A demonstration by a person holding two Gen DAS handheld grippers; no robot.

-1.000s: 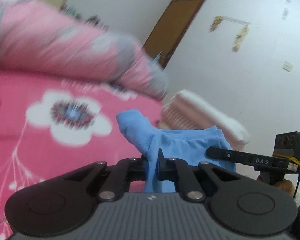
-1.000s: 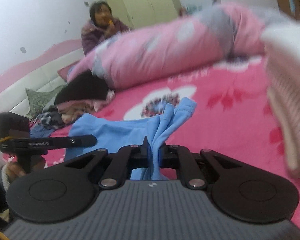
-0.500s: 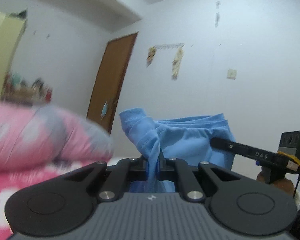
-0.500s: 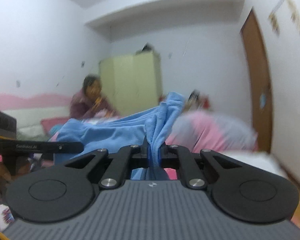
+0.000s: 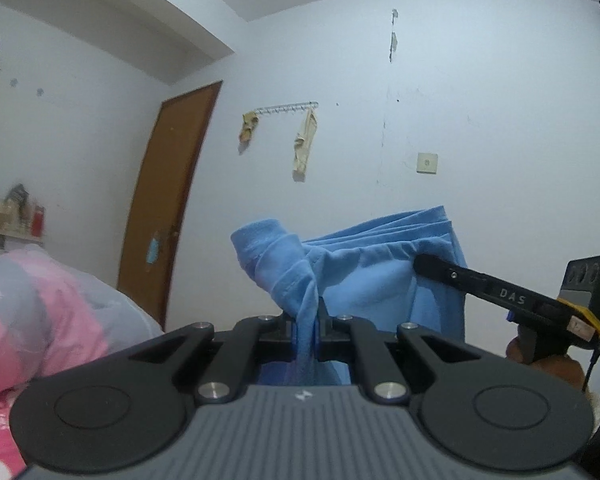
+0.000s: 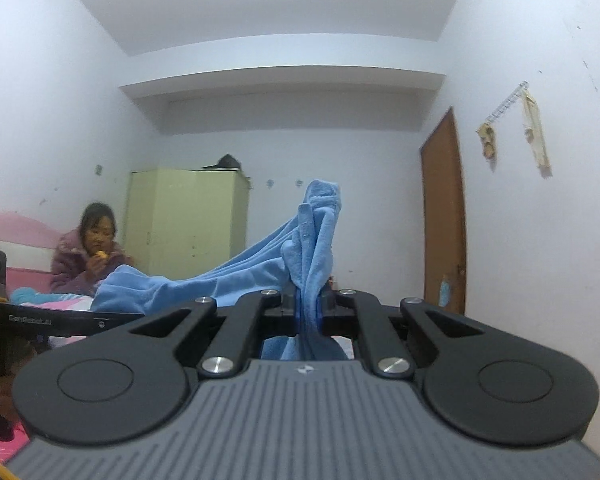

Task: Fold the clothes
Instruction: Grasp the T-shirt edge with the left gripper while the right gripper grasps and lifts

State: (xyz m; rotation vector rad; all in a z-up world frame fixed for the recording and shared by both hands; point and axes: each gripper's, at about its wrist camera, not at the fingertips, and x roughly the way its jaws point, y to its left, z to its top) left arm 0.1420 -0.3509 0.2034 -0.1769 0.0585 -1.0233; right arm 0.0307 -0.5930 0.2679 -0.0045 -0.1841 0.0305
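Both hand-held grippers, left [image 5: 308,322] and right [image 6: 309,308], clamp the soft blue cotton garment [image 5: 364,280] aloft before a brown wooden door [image 5: 168,208]; "DAS" is printed on the right one's finger.

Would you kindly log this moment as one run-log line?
left tongs: shut on blue garment | right tongs: shut on blue garment | garment: stretched between both, held in the air | fold: not yet done

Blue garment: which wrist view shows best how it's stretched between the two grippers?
The right wrist view. There the blue garment runs as one span from the right gripper toward the left gripper at frame left. The left wrist view shows it bunched in the shut left gripper, its far edge pinched by the right gripper's fingers.
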